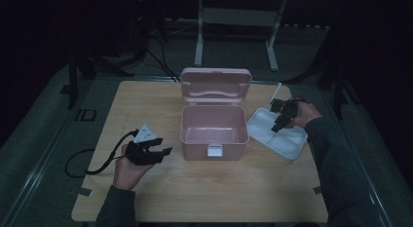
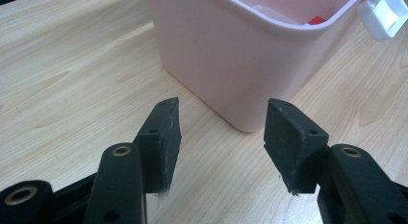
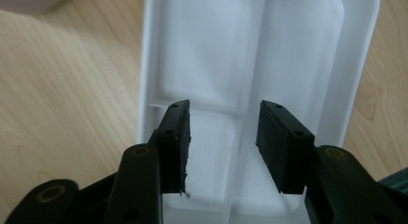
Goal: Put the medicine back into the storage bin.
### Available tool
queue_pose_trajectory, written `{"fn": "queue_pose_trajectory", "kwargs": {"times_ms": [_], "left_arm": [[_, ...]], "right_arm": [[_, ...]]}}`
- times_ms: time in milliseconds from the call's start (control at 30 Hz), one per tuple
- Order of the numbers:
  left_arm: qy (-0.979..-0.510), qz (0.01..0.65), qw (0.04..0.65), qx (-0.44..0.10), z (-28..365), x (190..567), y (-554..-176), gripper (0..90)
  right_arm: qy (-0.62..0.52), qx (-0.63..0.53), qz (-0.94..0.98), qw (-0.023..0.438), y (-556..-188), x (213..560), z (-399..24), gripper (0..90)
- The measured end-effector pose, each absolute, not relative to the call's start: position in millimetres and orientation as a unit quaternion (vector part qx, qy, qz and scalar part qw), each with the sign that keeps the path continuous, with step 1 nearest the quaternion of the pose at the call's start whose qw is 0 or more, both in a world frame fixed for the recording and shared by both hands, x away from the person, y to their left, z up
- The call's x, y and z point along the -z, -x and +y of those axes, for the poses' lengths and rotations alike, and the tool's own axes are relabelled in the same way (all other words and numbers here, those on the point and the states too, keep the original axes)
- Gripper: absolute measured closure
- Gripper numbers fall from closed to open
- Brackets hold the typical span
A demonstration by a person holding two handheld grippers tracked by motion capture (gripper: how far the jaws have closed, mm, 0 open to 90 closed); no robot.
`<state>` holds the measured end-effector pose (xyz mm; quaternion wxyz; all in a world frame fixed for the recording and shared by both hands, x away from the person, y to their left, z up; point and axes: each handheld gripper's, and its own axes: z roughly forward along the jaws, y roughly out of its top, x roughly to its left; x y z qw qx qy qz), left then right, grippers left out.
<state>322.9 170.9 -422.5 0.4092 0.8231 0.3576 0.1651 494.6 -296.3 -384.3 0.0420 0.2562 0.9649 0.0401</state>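
A pink box (image 1: 195, 148) stands open at the table's middle, its lid (image 1: 215, 84) tipped back and a white latch (image 1: 215, 150) on the front wall. To its left my left gripper (image 1: 164, 145) is open and holds nothing; in the left gripper view it (image 2: 221, 123) points at the box's corner (image 2: 231, 56), where a bit of red (image 2: 315, 20) shows inside. A white divided tray (image 1: 288, 145) lies to the right of the box. My right gripper (image 1: 278, 125) hangs over it, open, its jaws either side of the tray's middle ridge (image 3: 255, 51).
The wooden table (image 1: 219, 198) has bare surface in front of the box and on the left. A black cable (image 1: 80, 163) loops off the left edge. A white stand frame (image 1: 234, 22) is on the floor behind the table.
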Motion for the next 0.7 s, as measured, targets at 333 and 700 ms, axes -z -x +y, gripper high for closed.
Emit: {"fn": "queue_pose_trajectory", "kwargs": {"times_ms": [333,700], "left_arm": [[-0.824,0.357,0.408,-0.165,170,423,-323,46.9],[-0.824,0.357,0.408,-0.165,170,424,-323,46.9]], "right_arm": [[-0.274,-0.017,0.961,0.034,-499,409,-311,61.1],[-0.276,0.006,0.960,0.039,-509,429,-312,69.2]]}}
